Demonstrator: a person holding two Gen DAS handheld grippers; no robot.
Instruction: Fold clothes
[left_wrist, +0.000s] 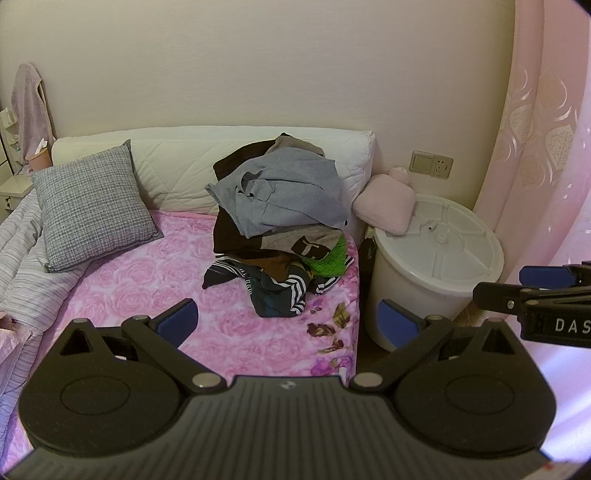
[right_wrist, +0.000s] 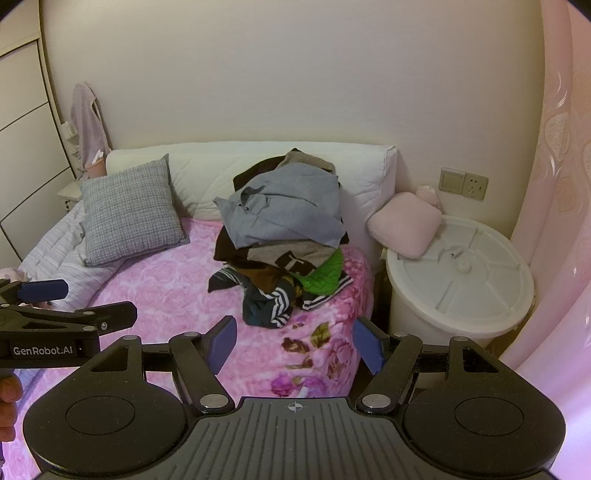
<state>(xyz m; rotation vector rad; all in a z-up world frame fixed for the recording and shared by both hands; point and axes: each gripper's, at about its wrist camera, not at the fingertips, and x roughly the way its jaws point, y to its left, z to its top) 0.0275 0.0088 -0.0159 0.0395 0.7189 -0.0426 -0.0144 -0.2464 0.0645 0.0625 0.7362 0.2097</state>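
A heap of unfolded clothes (left_wrist: 280, 221) (right_wrist: 284, 236) lies on the right half of a bed with a pink rose sheet (left_wrist: 147, 280) (right_wrist: 173, 291). A grey garment (left_wrist: 288, 192) tops the heap; brown, green and dark striped pieces spill out below. My left gripper (left_wrist: 286, 321) hovers open above the sheet, short of the heap, with nothing between its blue pads (left_wrist: 177, 321). My right gripper (right_wrist: 295, 343) is also open and empty, just in front of the striped piece (right_wrist: 269, 302). Each gripper shows at the edge of the other's view.
A grey checked cushion (left_wrist: 92, 206) and a striped duvet (left_wrist: 26, 273) fill the bed's left side. A white padded headboard (left_wrist: 177, 162) stands behind. A white lidded bin (left_wrist: 436, 266) with a pink cushion (left_wrist: 384, 203) stands right of the bed, beside a pink curtain (left_wrist: 546, 147).
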